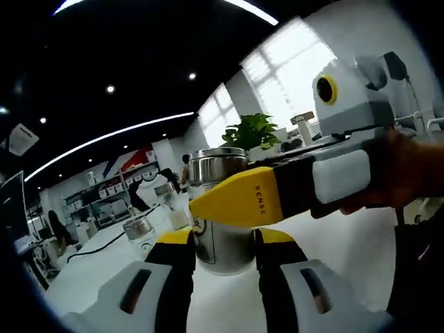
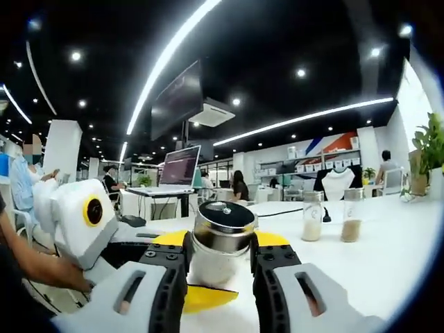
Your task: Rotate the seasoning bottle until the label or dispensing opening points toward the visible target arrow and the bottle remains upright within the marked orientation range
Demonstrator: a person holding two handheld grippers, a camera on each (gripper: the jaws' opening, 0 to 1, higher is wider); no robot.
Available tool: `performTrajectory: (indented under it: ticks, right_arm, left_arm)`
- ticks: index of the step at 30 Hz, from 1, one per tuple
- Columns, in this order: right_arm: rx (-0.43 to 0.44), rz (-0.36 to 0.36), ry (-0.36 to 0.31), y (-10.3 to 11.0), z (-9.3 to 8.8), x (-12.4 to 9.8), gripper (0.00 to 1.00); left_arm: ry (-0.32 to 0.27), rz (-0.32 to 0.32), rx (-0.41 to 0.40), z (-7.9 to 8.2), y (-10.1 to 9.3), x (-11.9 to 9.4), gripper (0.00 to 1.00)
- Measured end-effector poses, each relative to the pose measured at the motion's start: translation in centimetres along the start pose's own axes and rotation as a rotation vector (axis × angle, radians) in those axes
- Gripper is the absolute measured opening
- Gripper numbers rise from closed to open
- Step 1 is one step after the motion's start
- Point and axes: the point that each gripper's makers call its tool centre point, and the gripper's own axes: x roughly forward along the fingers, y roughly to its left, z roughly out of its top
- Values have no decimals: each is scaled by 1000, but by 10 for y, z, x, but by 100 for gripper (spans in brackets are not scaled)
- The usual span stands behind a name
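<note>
Here we have the seasoning bottle (image 2: 220,244) standing upright on the white table (image 2: 388,263), low and centre in both views, with jaws on it from two sides, which we judge is so one holds it steady while the other turns it. Our right gripper (image 2: 219,272) has its jaws shut against the bottle's body. Our left gripper (image 1: 223,258) brackets the bottle's base, though we cannot tell if it presses.
</note>
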Motion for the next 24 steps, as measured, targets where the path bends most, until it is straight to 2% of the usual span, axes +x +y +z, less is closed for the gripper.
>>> performTrajectory:
  ticks: [2,5,9,11,13,14,15,16,17,20,22,24]
  right_arm:
    - [28,-25,7,0,-2,2,32]
    - [59,-88,3,-3,-3,2,31]
    - [81,-108,-7,-4,-3,2,31]
    - [91,-97,-17,-7,-2,-2,30]
    - [105,-73,-24,-9,0,-5,30]
    - [88,-57,-19,-11,1,-7,30]
    - [72,-1,-14,-7,1,-8,30]
    - [65,20,-12,-6,2,-9,30]
    - [53,44,-7,-5,2,-11,30]
    - [-10,99,-13,-3,7,-18,30]
    - [-26,135,-16,1,8,-23,30]
    - [-30,177,-22,5,10,-26,30]
  left_arm:
    - [12,40,32,-2,4,-1,36]
    - [15,39,23,-2,4,1,36]
    - [8,0,-6,-3,2,0,36]
    - [-18,-47,-46,0,-3,1,36]
    - [-52,-120,-83,3,-10,1,37]
    - [-65,-213,-142,5,-17,0,37]
    - [-73,-249,-243,7,-18,-1,36]
    - [-78,-295,-310,8,-20,-2,36]
    - [-83,-324,-314,9,-22,-3,36]
    - [-110,-352,-232,13,-26,-5,36]
    - [-110,-366,-223,14,-28,-6,36]
    - [-133,-409,-214,18,-32,-10,36]
